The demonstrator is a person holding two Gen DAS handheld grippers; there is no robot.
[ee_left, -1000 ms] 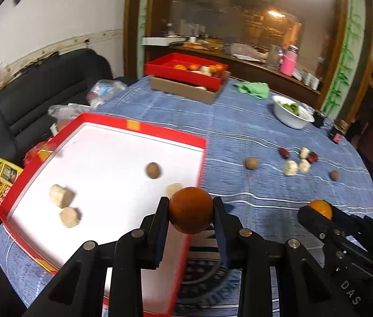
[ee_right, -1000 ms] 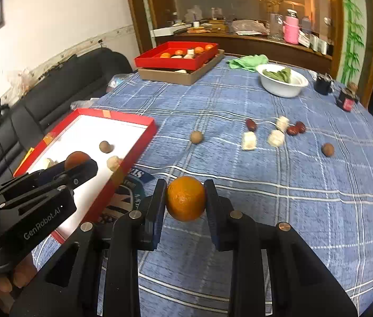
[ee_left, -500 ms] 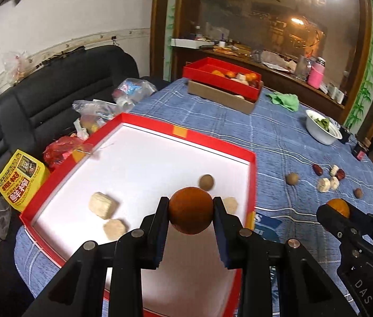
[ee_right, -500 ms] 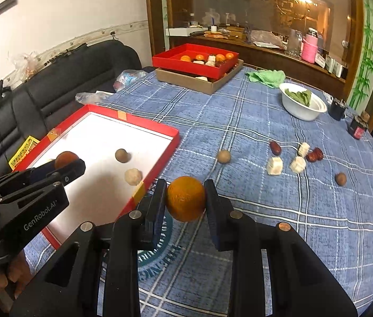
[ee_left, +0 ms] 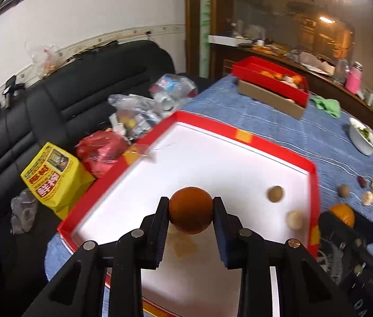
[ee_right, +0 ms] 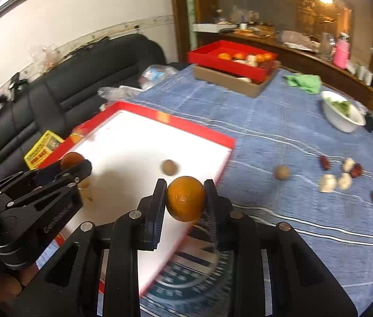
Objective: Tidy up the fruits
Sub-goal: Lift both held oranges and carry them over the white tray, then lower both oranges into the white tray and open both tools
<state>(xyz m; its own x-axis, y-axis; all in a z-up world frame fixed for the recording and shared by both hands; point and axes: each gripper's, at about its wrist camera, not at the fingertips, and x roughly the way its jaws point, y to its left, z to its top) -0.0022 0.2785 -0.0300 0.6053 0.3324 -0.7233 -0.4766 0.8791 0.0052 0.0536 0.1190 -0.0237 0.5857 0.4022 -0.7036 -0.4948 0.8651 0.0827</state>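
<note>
My left gripper [ee_left: 190, 211] is shut on a dark orange fruit [ee_left: 190, 210] and holds it above the white floor of the red-rimmed tray [ee_left: 244, 135]. My right gripper [ee_right: 185, 198] is shut on a brighter orange [ee_right: 185, 198] over the tray's right edge [ee_right: 227, 155]. In the tray lie a brown round fruit [ee_left: 275, 194] and a pale one [ee_left: 294, 219]. The left gripper shows in the right wrist view [ee_right: 71, 162]. On the blue cloth lie a brown fruit [ee_right: 281, 172], red dates [ee_right: 324, 162] and white pieces [ee_right: 327, 182].
A red box of fruit on a cardboard box [ee_right: 232, 59] stands at the table's far side. A white bowl [ee_right: 342, 115] and green cloth [ee_right: 303, 82] are at the right. A black sofa [ee_left: 54, 105] with bags [ee_left: 54, 174] lies left of the table.
Both grippers have moved left with their fruit: the left one from the tray's right edge to over its floor, the right one from the cloth to the tray's right edge.
</note>
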